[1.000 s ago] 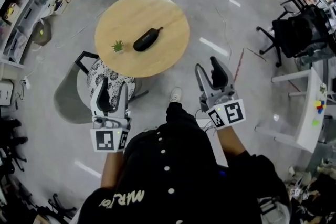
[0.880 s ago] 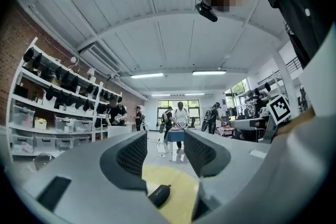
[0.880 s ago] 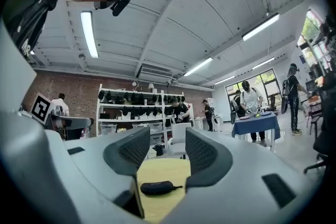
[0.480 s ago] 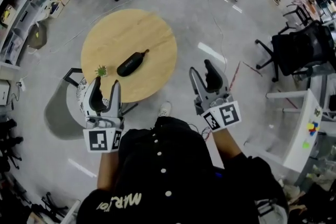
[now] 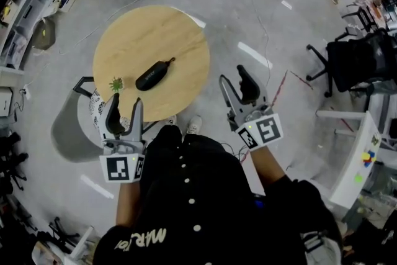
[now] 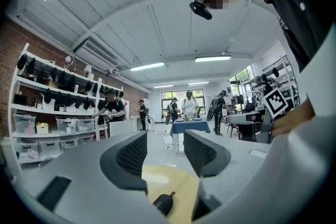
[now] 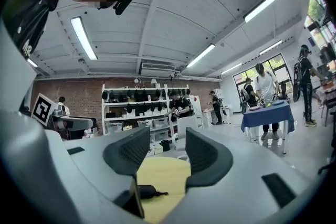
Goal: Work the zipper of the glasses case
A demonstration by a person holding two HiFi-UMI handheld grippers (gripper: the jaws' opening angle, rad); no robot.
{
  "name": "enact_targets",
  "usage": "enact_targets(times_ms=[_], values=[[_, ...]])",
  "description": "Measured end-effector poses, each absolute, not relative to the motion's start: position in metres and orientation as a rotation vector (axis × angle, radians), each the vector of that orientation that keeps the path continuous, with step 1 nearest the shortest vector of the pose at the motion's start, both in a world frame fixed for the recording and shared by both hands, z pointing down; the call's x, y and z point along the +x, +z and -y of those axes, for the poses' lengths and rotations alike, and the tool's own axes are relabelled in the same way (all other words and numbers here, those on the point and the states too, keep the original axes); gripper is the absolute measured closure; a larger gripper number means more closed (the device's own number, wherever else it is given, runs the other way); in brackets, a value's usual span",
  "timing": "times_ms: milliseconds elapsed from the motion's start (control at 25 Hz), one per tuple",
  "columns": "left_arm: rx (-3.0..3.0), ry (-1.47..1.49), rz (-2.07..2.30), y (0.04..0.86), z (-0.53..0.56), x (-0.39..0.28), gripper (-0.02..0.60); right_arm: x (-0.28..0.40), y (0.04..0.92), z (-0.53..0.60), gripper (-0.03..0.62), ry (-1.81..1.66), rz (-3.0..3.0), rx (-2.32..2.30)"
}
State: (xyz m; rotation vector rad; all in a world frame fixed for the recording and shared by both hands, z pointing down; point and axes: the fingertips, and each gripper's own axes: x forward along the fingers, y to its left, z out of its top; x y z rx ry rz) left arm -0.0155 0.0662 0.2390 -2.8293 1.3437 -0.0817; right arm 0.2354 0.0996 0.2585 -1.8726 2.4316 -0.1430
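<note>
Left gripper (image 5: pixel 124 107) held forward left of the torso (image 5: pixel 189 195), jaws apart, right gripper (image 5: pixel 234 79) forward right of it, jaws apart, both empty

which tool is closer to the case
Left. The left tool sits by the near edge of the table, just short of the case; the right tool is off the table, well to the case's right.

We see the glasses case (image 5: pixel 153 76) on the round table (image 5: pixel 158 31), a small potted plant (image 5: pixel 115 84) just left of it.

Bright ceiling strip lights (image 7: pixel 84 38), floor glare, fisheye-bent edges, perhaps slightly soft
</note>
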Motion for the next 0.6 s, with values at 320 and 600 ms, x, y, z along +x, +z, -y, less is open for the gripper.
enact_targets(times_ms=[320, 600], values=[[-2.866, -0.208, -1.296, 0.274, -0.023, -0.020, 0.380, 0.216, 0.277, -0.051, 0.384, -0.178, -2.562, -1.804], [-2.972, -0.573, -1.074, 0.348, 0.008, -0.014, 0.380, 0.196, 0.312, 0.001, 0.387, -0.236, -2.724, -1.750]])
